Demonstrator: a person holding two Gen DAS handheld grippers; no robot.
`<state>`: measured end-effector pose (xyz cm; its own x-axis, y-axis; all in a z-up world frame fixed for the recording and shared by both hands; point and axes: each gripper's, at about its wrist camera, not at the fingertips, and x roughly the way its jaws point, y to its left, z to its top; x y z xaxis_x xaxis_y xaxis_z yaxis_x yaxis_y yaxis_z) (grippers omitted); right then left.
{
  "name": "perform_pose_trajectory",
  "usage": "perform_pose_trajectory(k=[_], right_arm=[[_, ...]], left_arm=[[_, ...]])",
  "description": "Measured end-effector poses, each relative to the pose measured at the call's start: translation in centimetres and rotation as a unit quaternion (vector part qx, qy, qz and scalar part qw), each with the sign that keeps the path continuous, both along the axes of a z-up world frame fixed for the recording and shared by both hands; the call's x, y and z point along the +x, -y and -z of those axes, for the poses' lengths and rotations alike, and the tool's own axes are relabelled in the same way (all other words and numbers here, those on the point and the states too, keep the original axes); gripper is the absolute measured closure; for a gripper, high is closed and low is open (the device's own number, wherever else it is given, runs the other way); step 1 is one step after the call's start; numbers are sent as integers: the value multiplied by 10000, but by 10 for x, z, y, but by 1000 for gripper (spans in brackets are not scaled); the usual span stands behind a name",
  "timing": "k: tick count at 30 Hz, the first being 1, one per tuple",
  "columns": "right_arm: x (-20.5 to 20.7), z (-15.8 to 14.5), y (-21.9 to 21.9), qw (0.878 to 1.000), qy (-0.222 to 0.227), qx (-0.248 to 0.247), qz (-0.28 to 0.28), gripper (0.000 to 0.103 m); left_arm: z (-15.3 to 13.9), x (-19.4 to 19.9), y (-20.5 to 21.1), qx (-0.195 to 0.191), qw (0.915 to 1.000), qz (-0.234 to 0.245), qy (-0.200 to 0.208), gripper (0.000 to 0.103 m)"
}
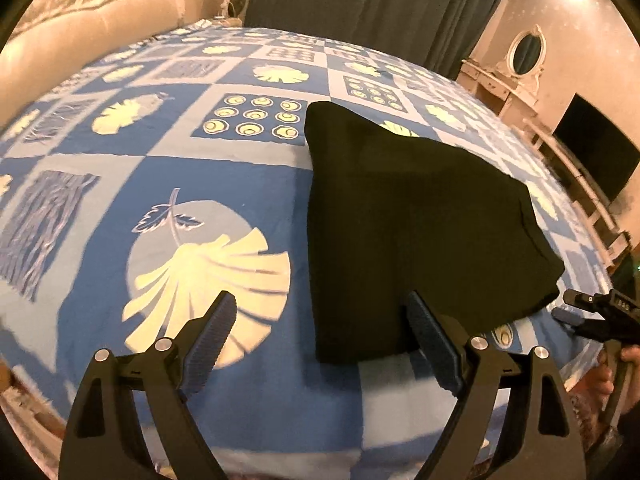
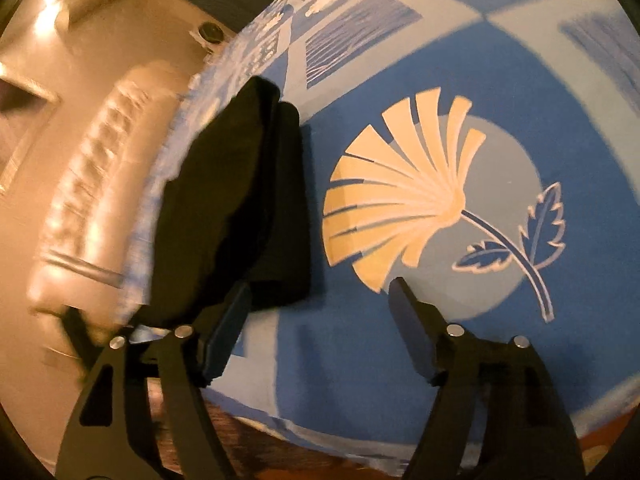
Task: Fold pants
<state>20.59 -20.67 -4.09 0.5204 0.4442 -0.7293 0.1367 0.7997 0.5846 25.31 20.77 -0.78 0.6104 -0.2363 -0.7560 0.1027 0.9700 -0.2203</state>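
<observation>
Pants on bed, grippers at near edge

The folded pants [image 1: 416,216] lie on the bedspread [image 1: 160,184]. The left gripper [image 1: 320,344] hangs before them; the right gripper [image 1: 576,312] sits beside their right edge. The headboard [image 1: 80,20] stands behind.

The left tool [image 1: 318,344] was spread wide, holding nothing. The right tool [image 2: 320,322] gaped too, likewise unloaded.

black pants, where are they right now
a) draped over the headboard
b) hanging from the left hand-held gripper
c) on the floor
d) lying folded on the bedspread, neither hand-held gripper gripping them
d: the black pants lie folded on the blue patterned bedspread, and both the left hand-held gripper and the right hand-held gripper are open and empty.
</observation>
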Motion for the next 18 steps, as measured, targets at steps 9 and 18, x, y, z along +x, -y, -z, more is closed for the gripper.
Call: perform_pose_trajectory(k=[9, 18], right_arm=[[-32, -39, -58, 9838, 602, -1686, 5, 31], [-58, -56, -89, 9701, 971, -2221, -84, 29]], left_arm=[[-24, -51, 31, 169, 9996, -122, 168, 17], [-19, -73, 35, 300, 9984, -388, 269, 17]])
